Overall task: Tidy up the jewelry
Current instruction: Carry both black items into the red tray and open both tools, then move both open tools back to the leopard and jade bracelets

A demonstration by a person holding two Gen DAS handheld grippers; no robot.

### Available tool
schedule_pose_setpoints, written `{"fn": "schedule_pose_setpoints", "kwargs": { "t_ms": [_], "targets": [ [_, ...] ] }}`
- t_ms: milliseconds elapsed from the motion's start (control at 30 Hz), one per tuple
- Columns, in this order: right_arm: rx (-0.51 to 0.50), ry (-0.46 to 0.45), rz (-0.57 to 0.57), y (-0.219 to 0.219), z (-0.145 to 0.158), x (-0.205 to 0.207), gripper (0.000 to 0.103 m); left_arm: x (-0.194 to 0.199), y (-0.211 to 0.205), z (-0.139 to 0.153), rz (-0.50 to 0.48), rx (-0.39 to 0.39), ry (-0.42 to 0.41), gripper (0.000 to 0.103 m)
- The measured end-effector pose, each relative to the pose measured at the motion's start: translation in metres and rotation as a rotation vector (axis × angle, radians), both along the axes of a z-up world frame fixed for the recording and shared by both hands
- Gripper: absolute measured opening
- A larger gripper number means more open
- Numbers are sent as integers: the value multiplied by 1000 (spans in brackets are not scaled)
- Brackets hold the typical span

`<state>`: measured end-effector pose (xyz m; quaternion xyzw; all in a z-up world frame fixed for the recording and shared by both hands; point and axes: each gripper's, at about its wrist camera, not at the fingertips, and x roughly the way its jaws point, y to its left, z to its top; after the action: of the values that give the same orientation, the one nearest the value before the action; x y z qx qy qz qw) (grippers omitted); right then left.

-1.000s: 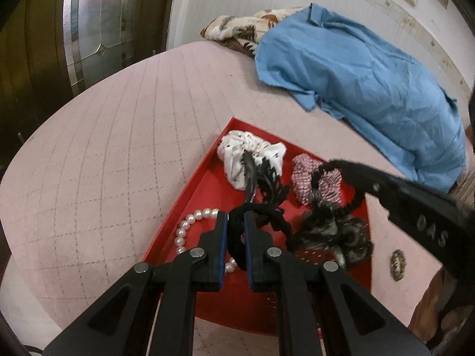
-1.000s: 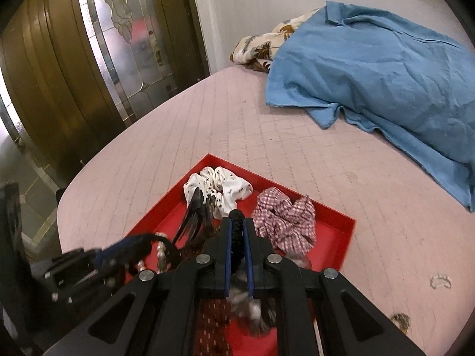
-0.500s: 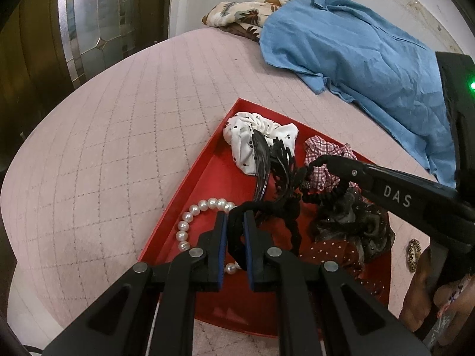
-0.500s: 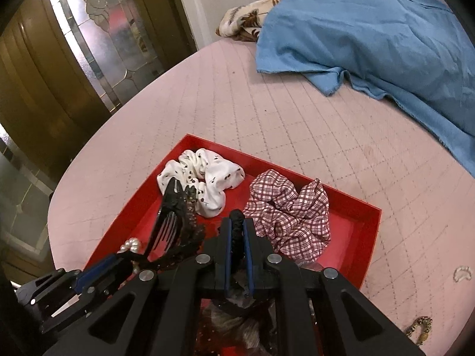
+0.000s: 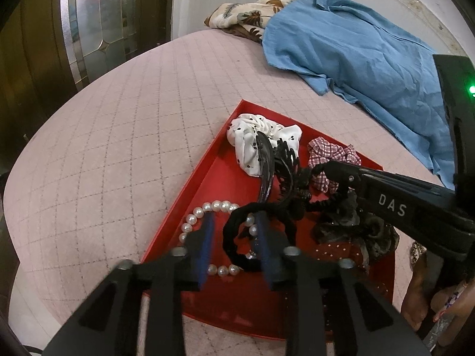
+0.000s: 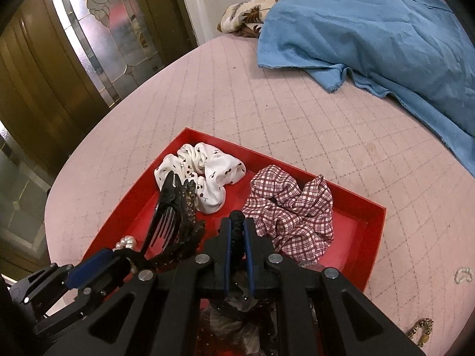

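Note:
A red tray point(image 5: 190, 190) point(image 6: 368, 231) on a pink quilted surface holds a white dotted scrunchie point(image 5: 252, 136) point(image 6: 204, 175), a red checked scrunchie point(image 5: 329, 154) point(image 6: 291, 213), a pearl bracelet point(image 5: 193, 219), black hair clips point(image 5: 267, 163) point(image 6: 172, 216) and dark scrunchies point(image 5: 356, 228). My left gripper point(image 5: 234, 237) is open over the tray; a black hair tie point(image 5: 237, 237) hangs loose between its fingers. My right gripper point(image 6: 237, 231) is shut on a black hair tie point(image 6: 237, 222) and shows from the side in the left wrist view point(image 5: 329, 169).
A blue cloth point(image 5: 356, 47) point(image 6: 371, 23) and a floral cloth point(image 5: 243, 17) lie at the far side. A glass-panelled wooden door point(image 5: 95, 23) stands left. Small ornaments point(image 6: 420, 327) point(image 6: 463, 274) lie on the surface right of the tray.
My left gripper has opened and let go of the black hair tie, which now hangs loose between its fingers. The right gripper stays shut on its hair tie over the tray.

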<state>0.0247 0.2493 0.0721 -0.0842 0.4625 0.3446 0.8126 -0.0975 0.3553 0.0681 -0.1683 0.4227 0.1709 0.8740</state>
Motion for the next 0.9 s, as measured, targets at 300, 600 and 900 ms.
{"fn": "schedule_pose_setpoints", "kwargs": {
  "t_ms": [300,600,900],
  "targets": [
    [45,-51,-3,-7,22,-9,37,-6,3,11,4,-40,-72,58],
    [102,-100,-56,-52,60,-25,48,-13,0,24,53,-5,-155,70],
    [37,-180,-172,-170,69,-56,59,-25,-17,30,125,132,-189,70]
  ]
}}
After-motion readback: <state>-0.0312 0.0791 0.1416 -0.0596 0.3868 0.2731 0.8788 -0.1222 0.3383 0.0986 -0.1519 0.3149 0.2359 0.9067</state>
